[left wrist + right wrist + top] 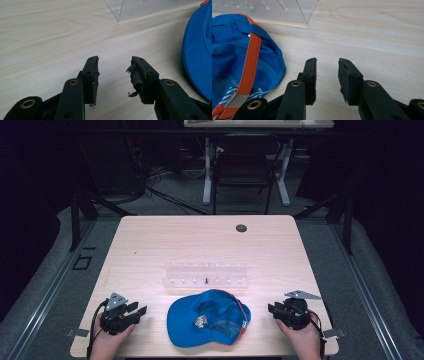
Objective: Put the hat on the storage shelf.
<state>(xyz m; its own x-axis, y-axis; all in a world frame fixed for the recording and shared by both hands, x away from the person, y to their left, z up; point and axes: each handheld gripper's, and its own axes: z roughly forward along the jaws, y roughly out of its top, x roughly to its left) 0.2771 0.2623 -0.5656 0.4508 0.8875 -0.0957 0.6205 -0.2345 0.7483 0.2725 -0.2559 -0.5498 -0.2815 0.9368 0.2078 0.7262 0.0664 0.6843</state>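
Resting on the pale wooden tabletop (150, 240), the left tool (131, 312) and right tool (274, 309) flanked a blue fabric cap (207, 317), jaws parted and empty; a good grasp would likely pinch its edges evenly.

High view: the light wooden table (150, 245) is evenly lit from above, brightest at frame centre; the surrounding floor and room fall into deep darkness. The picture is soft and low in detail. Both gripper views are bright and sharp; the blue cap (198, 50) casts a soft shadow at its edge.
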